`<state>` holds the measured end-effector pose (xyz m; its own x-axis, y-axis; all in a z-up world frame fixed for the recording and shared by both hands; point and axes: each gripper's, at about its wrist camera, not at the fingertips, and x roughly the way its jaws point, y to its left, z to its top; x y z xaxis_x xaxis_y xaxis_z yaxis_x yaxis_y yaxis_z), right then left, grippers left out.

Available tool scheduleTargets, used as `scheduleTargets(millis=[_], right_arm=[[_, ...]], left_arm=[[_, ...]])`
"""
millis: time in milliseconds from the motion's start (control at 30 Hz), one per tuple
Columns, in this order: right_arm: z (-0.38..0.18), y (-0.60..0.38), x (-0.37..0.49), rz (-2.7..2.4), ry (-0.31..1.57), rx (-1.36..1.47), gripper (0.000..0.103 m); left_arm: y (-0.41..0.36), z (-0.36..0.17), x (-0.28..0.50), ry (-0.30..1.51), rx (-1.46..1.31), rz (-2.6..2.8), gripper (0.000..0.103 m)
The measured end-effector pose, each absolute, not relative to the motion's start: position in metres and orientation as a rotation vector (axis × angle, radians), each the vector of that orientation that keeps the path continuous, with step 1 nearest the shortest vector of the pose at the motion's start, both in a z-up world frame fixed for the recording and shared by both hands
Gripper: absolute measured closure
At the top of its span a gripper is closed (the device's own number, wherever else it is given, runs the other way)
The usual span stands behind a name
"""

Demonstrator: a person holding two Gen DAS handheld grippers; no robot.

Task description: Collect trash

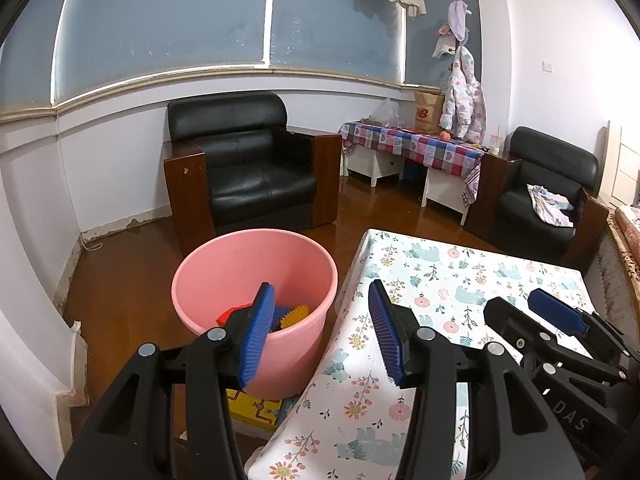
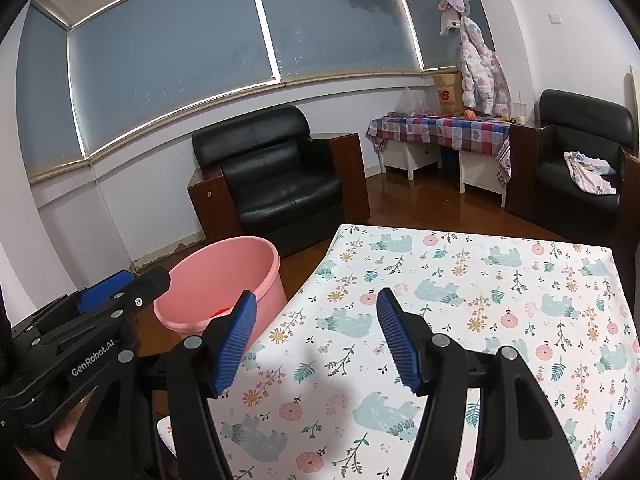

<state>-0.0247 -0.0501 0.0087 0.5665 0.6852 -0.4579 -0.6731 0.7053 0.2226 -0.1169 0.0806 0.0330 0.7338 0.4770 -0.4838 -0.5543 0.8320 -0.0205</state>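
A pink bucket (image 1: 224, 264) stands on the floor left of the table and holds red, yellow and blue pieces (image 1: 294, 315). It also shows in the right wrist view (image 2: 224, 276). My left gripper (image 1: 320, 332) is open and empty, over the gap between the bucket's rim and the table's left edge. My right gripper (image 2: 316, 336) is open and empty above the table with the floral cloth (image 2: 480, 280). The right gripper also shows at the right of the left wrist view (image 1: 532, 312). The left gripper shows at the left of the right wrist view (image 2: 120, 288).
A black armchair (image 1: 252, 164) stands behind the bucket. A second armchair (image 1: 548, 196) with a cloth on it stands at the right. A checked-cloth side table (image 1: 416, 144) with bags is at the back. A yellow patterned mat (image 1: 256, 408) lies under the bucket.
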Motion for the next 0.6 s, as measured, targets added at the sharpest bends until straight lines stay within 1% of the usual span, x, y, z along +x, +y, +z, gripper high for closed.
scheduleTargets(millis=[600], right_arm=[[0.011, -0.064, -0.027, 0.793, 0.549, 0.036, 0.041]], left_arm=[[0.076, 0.031, -0.118, 0.497, -0.153, 0.57, 0.053]])
